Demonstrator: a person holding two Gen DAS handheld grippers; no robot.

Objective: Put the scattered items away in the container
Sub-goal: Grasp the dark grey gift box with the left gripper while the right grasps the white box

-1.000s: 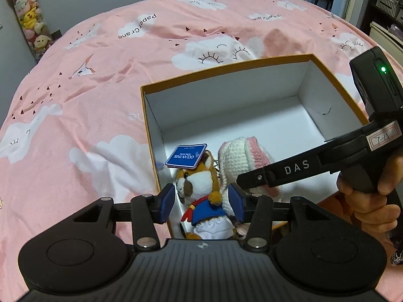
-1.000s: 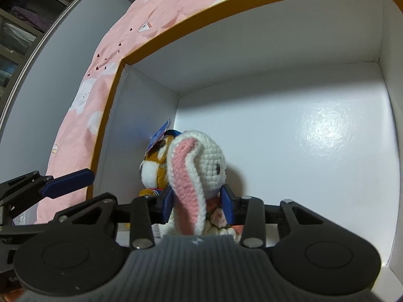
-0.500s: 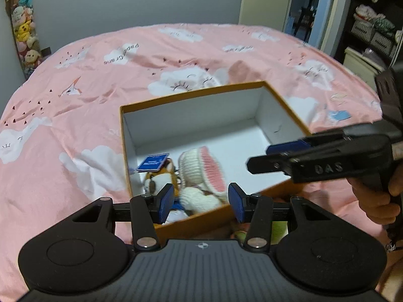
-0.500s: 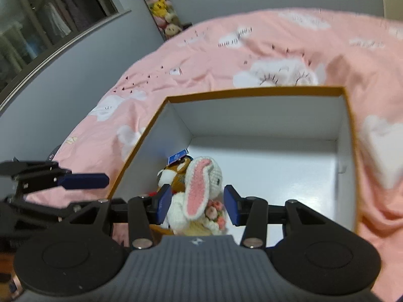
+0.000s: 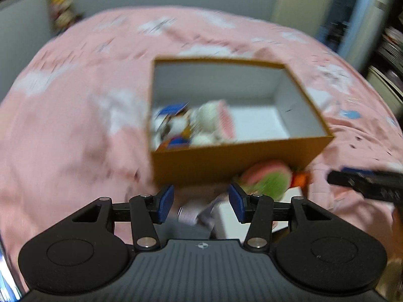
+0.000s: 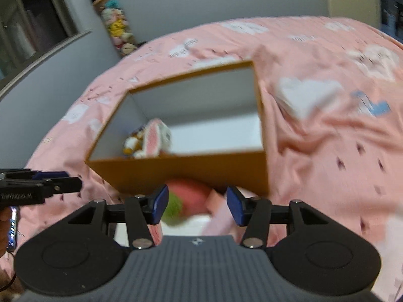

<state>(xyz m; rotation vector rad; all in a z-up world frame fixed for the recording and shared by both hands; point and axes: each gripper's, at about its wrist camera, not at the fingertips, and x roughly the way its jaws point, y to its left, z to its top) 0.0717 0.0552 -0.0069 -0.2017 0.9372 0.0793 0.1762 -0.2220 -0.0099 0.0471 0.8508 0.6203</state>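
Observation:
An open orange box (image 5: 226,156) (image 6: 201,168) with white inner walls sits on the pink bed. In its near left corner lie a fox plush with a blue tag (image 5: 176,123) and a white crochet bunny with pink ears (image 5: 214,120) (image 6: 153,138). A pink and green plush (image 5: 267,178) (image 6: 186,198) lies outside, against the box's near wall. My left gripper (image 5: 201,202) is open, hovering short of the box with nothing gripped. My right gripper (image 6: 196,205) hangs above the pink and green plush, its jaws opening and empty.
The pink cloud-print bedspread (image 5: 75,125) spreads all round the box. White and pink items (image 6: 221,214) lie near the plush in front of the box. A column of stuffed toys (image 6: 113,22) stands by the grey wall. A doorway (image 5: 352,25) opens at far right.
Both grippers pulled back out of the box and away from it. The right one let go of the bunny, which stays inside beside the fox. The pink and green plush came into view.

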